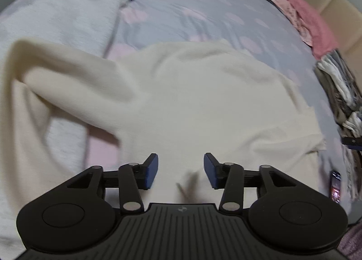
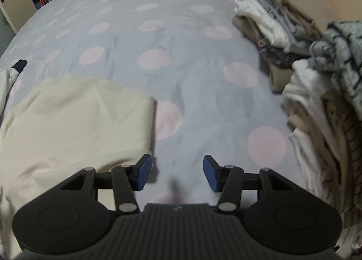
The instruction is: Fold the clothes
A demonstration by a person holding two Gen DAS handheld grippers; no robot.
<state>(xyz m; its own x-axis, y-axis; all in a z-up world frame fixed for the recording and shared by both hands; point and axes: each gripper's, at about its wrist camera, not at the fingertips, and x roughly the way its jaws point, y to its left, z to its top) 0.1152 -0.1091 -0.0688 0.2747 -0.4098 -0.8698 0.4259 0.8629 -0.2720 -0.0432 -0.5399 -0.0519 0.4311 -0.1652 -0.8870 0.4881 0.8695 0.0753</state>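
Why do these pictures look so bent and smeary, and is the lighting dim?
Left wrist view: the fisheye lens bows the bed into a dome, and the cream garment is smeared by motion blur, while the left gripper stays sharp. Right wrist view: same bulging, dim cool light, soft polka dots, blurred clothes pile; the right gripper is crisp.

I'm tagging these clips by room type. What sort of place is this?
Most likely a bedroom at home. The work surface is a bed with a grey cover dotted with pink circles, a cream garment lies spread on it, and a heap of mixed laundry is piled along one side.
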